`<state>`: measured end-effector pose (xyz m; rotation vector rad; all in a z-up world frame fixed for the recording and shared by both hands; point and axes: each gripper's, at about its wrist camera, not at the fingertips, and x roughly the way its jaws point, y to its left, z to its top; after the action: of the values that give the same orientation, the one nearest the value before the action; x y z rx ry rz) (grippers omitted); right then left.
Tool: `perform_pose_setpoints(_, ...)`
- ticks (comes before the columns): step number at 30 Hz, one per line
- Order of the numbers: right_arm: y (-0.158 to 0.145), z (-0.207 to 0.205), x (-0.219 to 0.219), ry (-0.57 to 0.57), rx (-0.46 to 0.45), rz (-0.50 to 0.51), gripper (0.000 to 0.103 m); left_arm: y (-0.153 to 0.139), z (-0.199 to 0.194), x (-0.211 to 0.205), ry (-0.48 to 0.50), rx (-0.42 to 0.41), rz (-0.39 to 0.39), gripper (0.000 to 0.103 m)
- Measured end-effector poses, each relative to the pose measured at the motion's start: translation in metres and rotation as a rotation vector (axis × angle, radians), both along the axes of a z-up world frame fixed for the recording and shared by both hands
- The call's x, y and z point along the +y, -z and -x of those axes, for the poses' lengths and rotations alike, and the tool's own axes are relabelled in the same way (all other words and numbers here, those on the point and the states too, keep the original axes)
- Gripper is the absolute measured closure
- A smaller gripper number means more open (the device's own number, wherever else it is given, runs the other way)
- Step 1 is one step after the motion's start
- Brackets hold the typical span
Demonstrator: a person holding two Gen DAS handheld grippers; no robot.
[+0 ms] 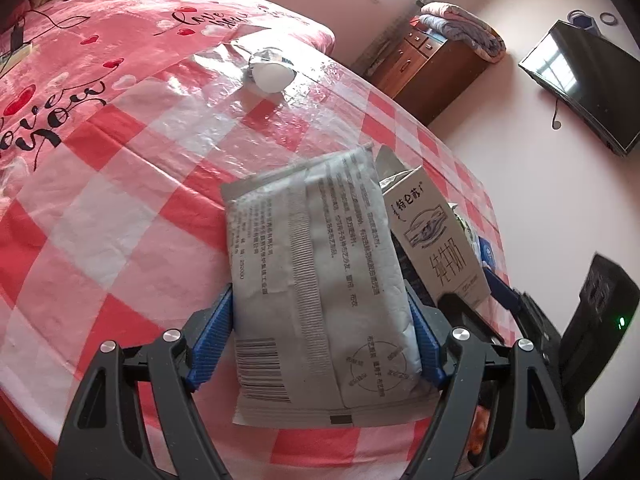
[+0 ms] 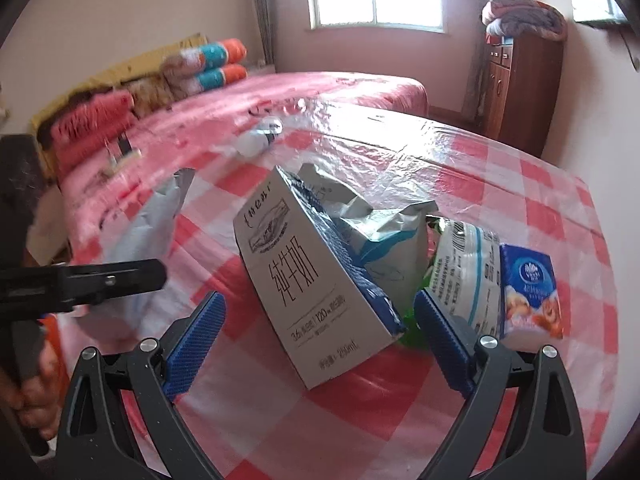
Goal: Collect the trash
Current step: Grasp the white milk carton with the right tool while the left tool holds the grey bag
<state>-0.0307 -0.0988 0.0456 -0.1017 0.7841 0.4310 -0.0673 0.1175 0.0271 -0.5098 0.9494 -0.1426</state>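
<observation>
A grey foil packet (image 1: 312, 264) with printed text and a barcode is clamped between the blue pads (image 1: 212, 332) of my left gripper (image 1: 320, 304), lifted over the checked table. Seen from the right wrist, the same packet (image 2: 148, 232) hangs at the left. A grey and blue milk carton (image 2: 304, 280) stands tilted between the fingers of my right gripper (image 2: 320, 300). That gripper is open, and a gap shows on both sides of the carton. The carton (image 1: 436, 236) also shows just right of the packet.
Behind the carton lie a crumpled white and blue bag (image 2: 388, 240), a white printed packet (image 2: 468, 276) and a blue tissue pack (image 2: 530, 292). A crumpled white wad (image 1: 272, 72) sits at the table's (image 1: 100, 220) far side. A pink bed (image 1: 100, 40) and wooden cabinet (image 1: 420, 68) stand beyond.
</observation>
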Motion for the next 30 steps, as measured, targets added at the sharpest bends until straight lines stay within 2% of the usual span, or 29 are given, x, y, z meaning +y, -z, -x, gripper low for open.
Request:
perform_pose_setpoints(9,0.017,-0.010,0.029,-0.021,-0.057,0.237,0.009,0.001,0.008,0.010,0.019,-0.016,0.017,0.025)
perform_pose_setpoints(11,0.017,-0.010,0.032,-0.028,-0.066,0.253,0.022,0.002,0.009,0.011,0.020,-0.019,0.016,0.025)
perform_pose_setpoints(22,0.014,-0.001,0.031,-0.032,-0.067,0.242,0.032,0.003,0.017,0.020,0.015,-0.031,0.042,0.026)
perform_pose_setpoints(25,0.011,0.004,0.026,-0.020,-0.053,0.205,0.036,0.004,0.019,0.024,0.010,-0.033,0.051,0.026)
perform_pose_setpoints(30,0.006,0.013,0.011,0.018,-0.003,0.081,0.039,0.003,0.024,0.029,0.010,-0.038,0.059,0.026)
